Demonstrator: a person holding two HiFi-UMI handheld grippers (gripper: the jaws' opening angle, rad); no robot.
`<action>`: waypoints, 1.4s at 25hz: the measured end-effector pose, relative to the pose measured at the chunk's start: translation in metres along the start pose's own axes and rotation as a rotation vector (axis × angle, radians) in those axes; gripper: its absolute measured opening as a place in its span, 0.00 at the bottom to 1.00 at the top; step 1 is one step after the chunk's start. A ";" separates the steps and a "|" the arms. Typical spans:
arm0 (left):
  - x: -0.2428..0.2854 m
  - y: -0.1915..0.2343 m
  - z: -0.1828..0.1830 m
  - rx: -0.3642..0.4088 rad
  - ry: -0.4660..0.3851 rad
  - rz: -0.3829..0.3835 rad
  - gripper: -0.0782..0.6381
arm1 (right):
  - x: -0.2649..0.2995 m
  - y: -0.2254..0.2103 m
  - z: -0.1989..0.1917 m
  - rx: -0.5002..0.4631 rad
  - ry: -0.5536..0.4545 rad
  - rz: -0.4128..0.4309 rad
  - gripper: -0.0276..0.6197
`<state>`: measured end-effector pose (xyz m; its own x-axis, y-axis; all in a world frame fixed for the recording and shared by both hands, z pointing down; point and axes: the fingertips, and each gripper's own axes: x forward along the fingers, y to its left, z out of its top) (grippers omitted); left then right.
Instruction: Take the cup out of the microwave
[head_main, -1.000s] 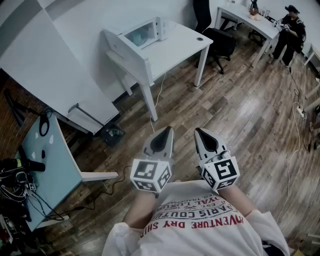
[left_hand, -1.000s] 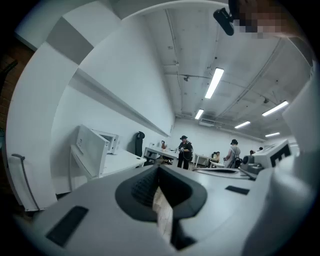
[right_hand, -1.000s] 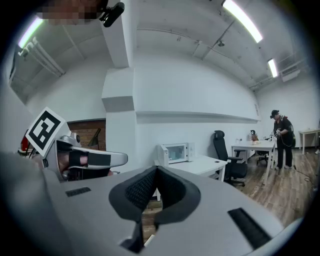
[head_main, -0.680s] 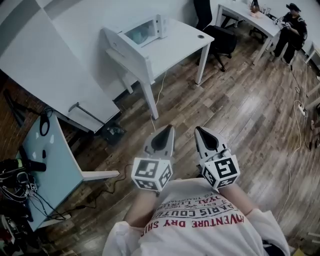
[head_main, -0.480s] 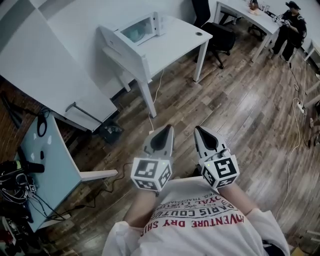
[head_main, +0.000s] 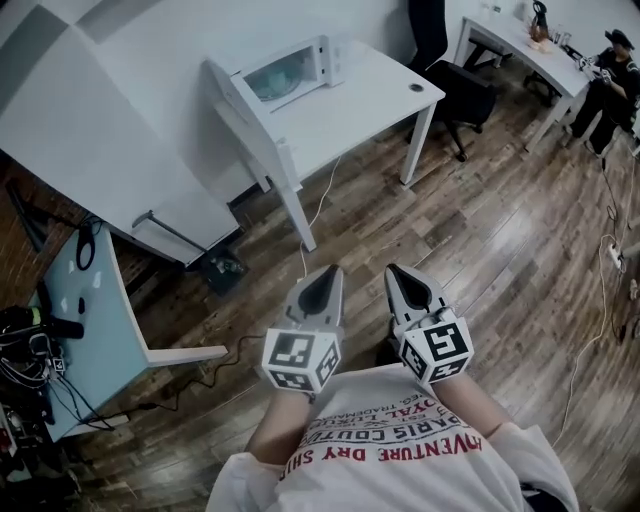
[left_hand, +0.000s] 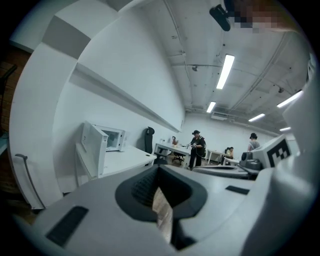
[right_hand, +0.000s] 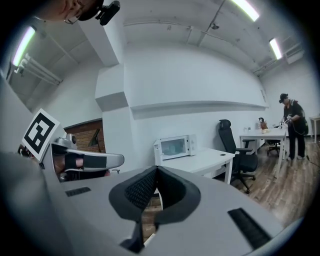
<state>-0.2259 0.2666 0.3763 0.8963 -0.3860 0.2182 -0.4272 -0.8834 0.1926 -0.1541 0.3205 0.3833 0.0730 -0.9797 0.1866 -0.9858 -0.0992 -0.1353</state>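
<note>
Basically nothing's done yet. There's a stretch of wood floor (head_main: 480, 230) between us and the white table (head_main: 370, 95), and the microwave (head_main: 285, 68) sits at the table's far end with its door looking closed. Our left gripper (head_main: 324, 275) and right gripper (head_main: 399, 273) are side by side in front of us, both with jaws pressed together and nothing in them. We can't make out the cup; our guess is it's behind that tinted door glass. Left to do: walk over, open the door, grab it, pull it out.
</note>
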 end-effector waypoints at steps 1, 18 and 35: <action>0.013 -0.002 0.003 0.000 -0.001 0.018 0.12 | 0.007 -0.014 0.004 -0.001 0.001 0.017 0.06; 0.209 -0.045 0.032 -0.060 0.013 0.152 0.12 | 0.068 -0.216 0.057 -0.024 0.044 0.148 0.06; 0.353 0.087 0.081 -0.044 0.023 0.106 0.12 | 0.252 -0.259 0.076 -0.055 0.072 0.135 0.06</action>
<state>0.0632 0.0321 0.3929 0.8431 -0.4701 0.2611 -0.5248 -0.8253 0.2086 0.1313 0.0861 0.3911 -0.0695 -0.9683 0.2399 -0.9928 0.0437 -0.1111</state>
